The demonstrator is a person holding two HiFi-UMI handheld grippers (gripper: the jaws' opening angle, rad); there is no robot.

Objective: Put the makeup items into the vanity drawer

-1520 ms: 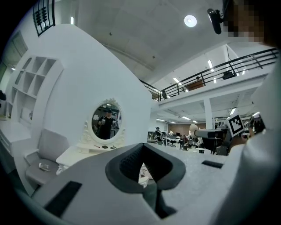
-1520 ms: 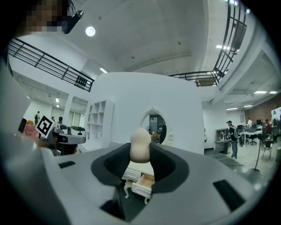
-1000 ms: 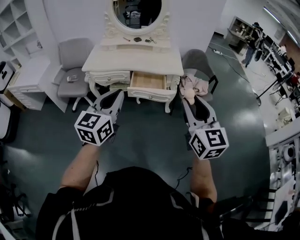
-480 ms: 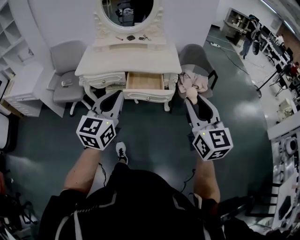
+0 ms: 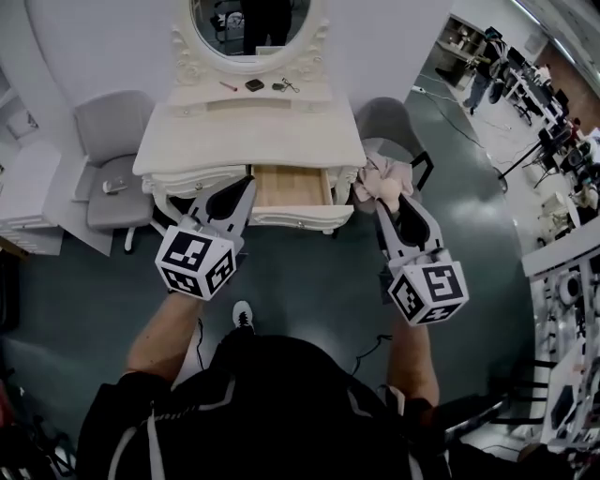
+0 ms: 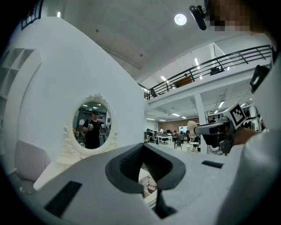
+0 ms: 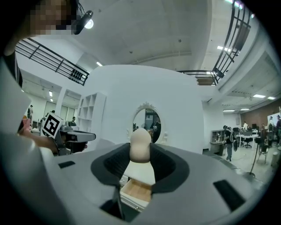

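While facing a cream-white carved vanity [image 5: 187,176], grips a beige egg-shaped makeup sponge [image 7: 141,145] in the right claw [image 5: 383,201]. Clamped on both flanks by the black ribbed pads, rounded end standing clear above them. Smooth and matte, one even colour, slightly narrowed where pinched. From the head view, a pale knob at the claw's tip, held in the air near the vanity's right front corner. Close by, a crumpled pinkish cloth [image 5: 389,169] on a grey padded chair [image 5: 384,120]. Tips of the left claw [image 5: 248,182] brought together with nothing between them, only a hollow behind the tips. Held in the air in front of the vanity's left half, well apart from the sponge.

Middle drawer [image 5: 289,184] of the vanity pulled out toward the person, with a pale wood bottom on show inside a white front. Flat white surface [image 5: 253,131] above it. On the raised shelf [image 5: 202,92] under the oval mirror [image 5: 248,28], three small things in a row, each apart from the next: a thin pink stick [image 5: 228,85] at the left, a small dark square case [image 5: 254,84] in the middle, a dark wire-like item [image 5: 284,86] at the right, too small to tell further. Left of the vanity, a second grey chair [image 5: 105,141], with a small grey object [image 5: 114,187] on its seat.
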